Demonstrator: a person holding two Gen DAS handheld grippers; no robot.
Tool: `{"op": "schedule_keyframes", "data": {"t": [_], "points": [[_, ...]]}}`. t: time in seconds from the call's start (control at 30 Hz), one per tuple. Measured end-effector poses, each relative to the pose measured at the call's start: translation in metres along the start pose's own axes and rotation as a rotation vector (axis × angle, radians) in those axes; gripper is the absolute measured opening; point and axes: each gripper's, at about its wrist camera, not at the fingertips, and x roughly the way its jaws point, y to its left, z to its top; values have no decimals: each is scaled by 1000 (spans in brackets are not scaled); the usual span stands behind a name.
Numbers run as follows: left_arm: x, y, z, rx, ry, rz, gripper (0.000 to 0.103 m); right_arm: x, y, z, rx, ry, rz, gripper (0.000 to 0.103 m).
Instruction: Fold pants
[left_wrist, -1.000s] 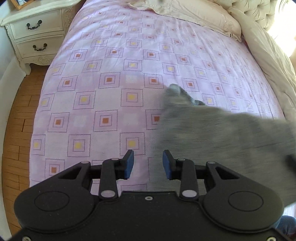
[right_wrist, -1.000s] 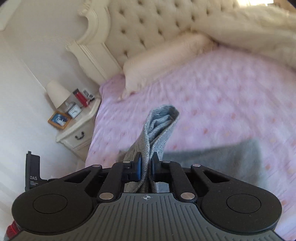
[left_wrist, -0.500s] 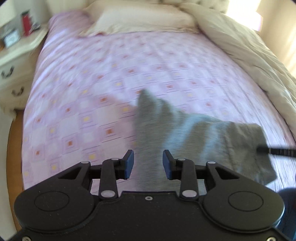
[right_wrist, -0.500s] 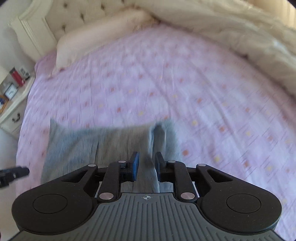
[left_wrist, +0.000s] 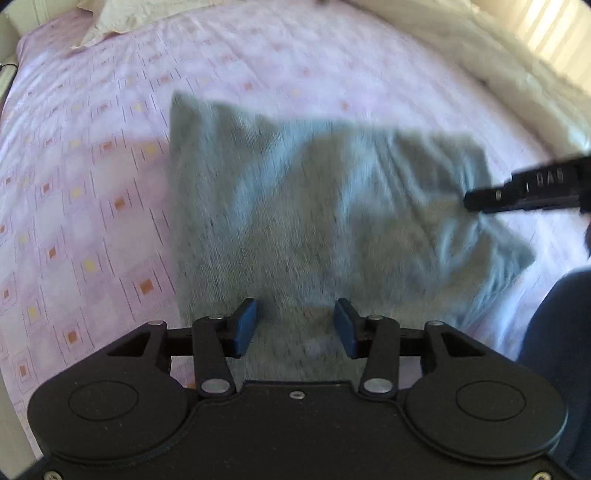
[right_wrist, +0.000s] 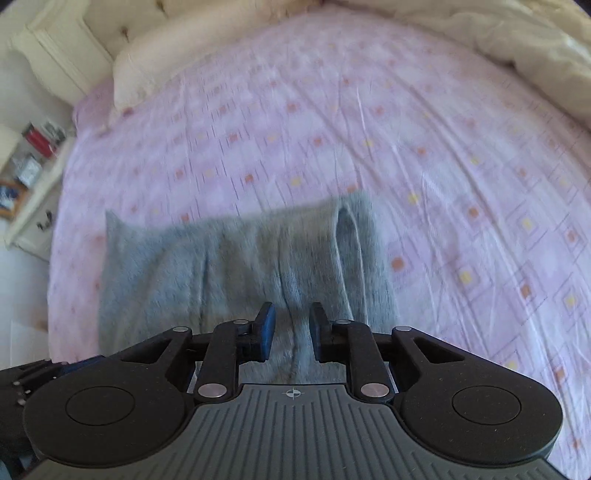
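The pants (left_wrist: 314, 206), grey and folded into a soft rectangle, lie flat on the bed (left_wrist: 92, 192) just ahead of and beneath both claws. The left claw (left_wrist: 294, 328) is spreading its jaws, gripping nothing, cloth only under the gap. The right claw (right_wrist: 289, 330) stands slightly apart over a raised fold, not pinching it.

The pink-sheeted bed (right_wrist: 424, 155) bears folded grey pants (right_wrist: 229, 266), a pillow (right_wrist: 155, 62) and duvet (right_wrist: 528, 48).
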Motion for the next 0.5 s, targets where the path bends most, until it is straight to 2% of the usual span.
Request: {"op": "schedule_keyframes", "data": {"t": [0.1, 0.2, 0.33, 0.47, 0.5], "points": [[-19, 11, 22, -53, -99, 34, 53, -4, 8, 1, -48, -78, -16, 20], [-23, 22, 48, -105, -120, 73, 53, 10, 12, -1, -40, -59, -20, 20], [-5, 33, 70, -174, -85, 122, 53, 30, 13, 1, -37, -54, -72, 20], [25, 38, 80, -206, -15, 159, 53, 36, 9, -1, -12, -43, -69, 20], [29, 42, 75, -204, 2, 170, 53, 37, 8, 0, -6, -41, -64, 20]]}}
